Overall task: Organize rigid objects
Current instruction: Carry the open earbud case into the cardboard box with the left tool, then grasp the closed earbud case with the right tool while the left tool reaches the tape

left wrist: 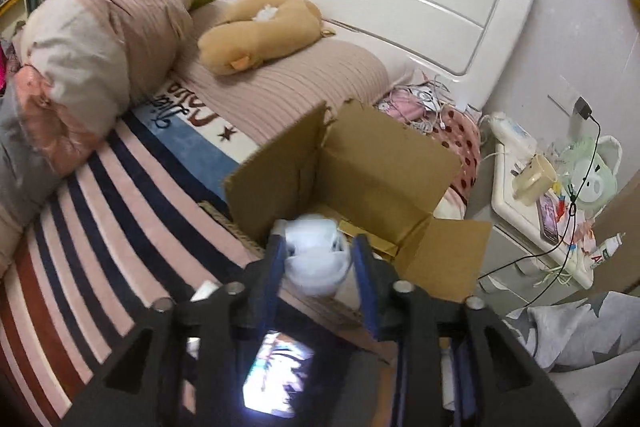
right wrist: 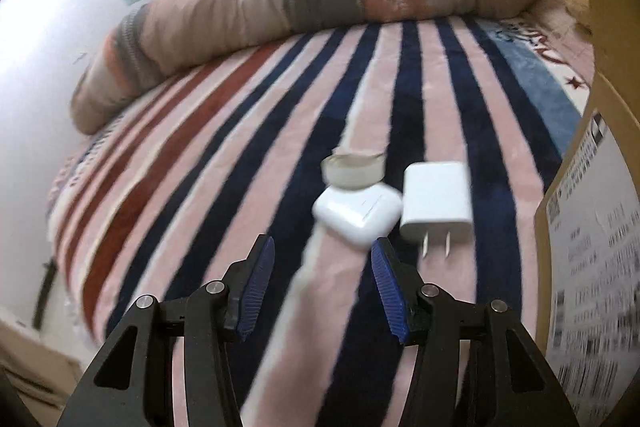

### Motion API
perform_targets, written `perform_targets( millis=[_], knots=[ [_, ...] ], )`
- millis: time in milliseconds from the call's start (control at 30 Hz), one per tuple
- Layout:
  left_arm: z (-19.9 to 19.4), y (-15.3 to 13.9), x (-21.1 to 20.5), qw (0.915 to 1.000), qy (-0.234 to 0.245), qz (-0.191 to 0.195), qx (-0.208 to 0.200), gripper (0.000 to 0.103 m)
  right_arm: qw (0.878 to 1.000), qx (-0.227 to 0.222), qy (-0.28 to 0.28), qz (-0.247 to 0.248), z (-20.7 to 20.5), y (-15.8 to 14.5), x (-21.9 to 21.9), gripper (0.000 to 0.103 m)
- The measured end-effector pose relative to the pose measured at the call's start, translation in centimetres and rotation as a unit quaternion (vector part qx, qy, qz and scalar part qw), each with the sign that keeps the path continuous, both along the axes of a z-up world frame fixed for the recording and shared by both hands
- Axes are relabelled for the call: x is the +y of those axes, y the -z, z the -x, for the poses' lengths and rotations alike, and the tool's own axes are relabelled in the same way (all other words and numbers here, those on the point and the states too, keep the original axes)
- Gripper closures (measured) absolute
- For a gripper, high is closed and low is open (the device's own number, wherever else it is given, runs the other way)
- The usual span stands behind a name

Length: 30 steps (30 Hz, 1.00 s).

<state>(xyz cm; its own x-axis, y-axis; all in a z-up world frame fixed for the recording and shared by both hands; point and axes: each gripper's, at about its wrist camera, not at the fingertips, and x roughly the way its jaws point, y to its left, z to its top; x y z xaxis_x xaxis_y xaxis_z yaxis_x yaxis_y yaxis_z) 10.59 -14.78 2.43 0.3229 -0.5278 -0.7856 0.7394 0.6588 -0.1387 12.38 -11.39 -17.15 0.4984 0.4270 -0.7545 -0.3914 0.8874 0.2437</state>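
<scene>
A pale, rounded white object [left wrist: 314, 253] is clamped between the jaws of the left gripper [left wrist: 316, 247] (blurred, so its identity cannot be told). It is held just at the near rim of the open cardboard box [left wrist: 376, 167], whose mouth lies at 12 to 1 o'clock from the jaws. The box is seen resting on the striped bed cover [left wrist: 120, 187]. A drop into the box is judged to be the step in hand for this side.

The right gripper [right wrist: 322, 251] is seen spread wide with nothing between its jaws. Three small things lie on the bed cover ahead of it: a white earbud case [right wrist: 356, 213], a white plug adapter [right wrist: 436, 201] and a roll of clear tape [right wrist: 354, 171]. The case lies at 12 to 1 o'clock from the jaws, closest of the three, its near corner just beside the right pad. The tape is touching the case at its far side, at 12 o'clock. The adapter sits just beside the case at 1 o'clock, long axis running near to far, prongs pointed back toward the gripper.

The right gripper is judged nearer to all three (the left is occupied). A small shift toward 1 o'clock would likely be needed to centre the case between the jaws.
</scene>
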Motion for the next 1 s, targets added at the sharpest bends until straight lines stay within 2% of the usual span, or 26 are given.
perform_targets(
  millis=[33,67,167,267,433,500,533,600,700,800,833,867,900,933,1000],
  knots=[
    [0.2,-0.1,0.4,1.0,-0.004,0.006,-0.005,0.041,1.0,0.004,0.003,0.0,-0.5,0.1,0.1,0.056],
    [0.3,-0.3,0.9,0.9998,-0.01,0.01,-0.012,0.036,1.0,0.007,0.007,0.002,-0.8,0.3,0.3,0.054],
    [0.6,-1.1,4.0,0.9971,-0.058,0.019,-0.044,0.034,1.0,0.008,0.016,0.018,-1.8,0.9,1.0,0.053],
    [0.8,-0.7,8.5,0.9892,-0.129,0.03,-0.061,0.031,0.999,0.01,0.032,0.026,-2.6,1.2,1.6,0.053],
    [0.8,3.2,16.3,0.9708,-0.232,0.032,-0.053,0.031,0.998,0.009,0.051,0.044,-3.3,1.7,2.6,0.051],
    [0.9,5.1,18.6,0.9645,-0.258,0.035,-0.045,0.031,0.998,0.004,0.045,0.048,-3.3,1.6,2.7,0.052],
    [1.1,5.9,19.5,0.9622,-0.267,0.037,-0.041,0.031,0.998,0.002,0.037,0.043,-3.1,1.5,2.6,0.052],
    [1.4,7.6,21.1,0.958,-0.281,0.045,-0.031,0.031,1.0,0.0,-0.017,0.021,-2.3,1.2,2.5,0.053],
    [1.9,10.1,23.0,0.9522,-0.301,0.049,-0.015,0.031,0.996,0.015,-0.087,0.016,-0.9,1.2,2.6,0.053],
    [2.3,11.8,23.7,0.949,-0.312,0.049,-0.003,0.031,0.995,0.01,-0.087,0.039,-0.4,1.2,2.8,0.051],
    [2.3,12.2,23.9,0.9483,-0.314,0.048,-0.001,0.031,0.996,0.005,-0.078,0.045,-0.4,1.2,3.0,0.049],
    [2.2,12.3,23.9,0.9479,-0.315,0.047,0.0,0.031,0.996,0.001,-0.069,0.051,-0.5,1.3,3.4,0.041],
    [2.2,12.5,24.0,0.9468,-0.318,0.046,0.001,0.031,0.997,-0.002,-0.065,0.05,-0.5,1.4,3.8,0.042],
    [2.2,12.6,24.1,0.946,-0.321,0.047,0.001,0.031,0.997,-0.009,-0.056,0.058,-0.4,1.5,4.2,0.051],
    [2.1,12.6,24.3,0.9444,-0.325,0.049,-0.001,0.031,0.997,-0.013,-0.052,0.06,0.0,1.0,4.4,0.052]
  ],
)
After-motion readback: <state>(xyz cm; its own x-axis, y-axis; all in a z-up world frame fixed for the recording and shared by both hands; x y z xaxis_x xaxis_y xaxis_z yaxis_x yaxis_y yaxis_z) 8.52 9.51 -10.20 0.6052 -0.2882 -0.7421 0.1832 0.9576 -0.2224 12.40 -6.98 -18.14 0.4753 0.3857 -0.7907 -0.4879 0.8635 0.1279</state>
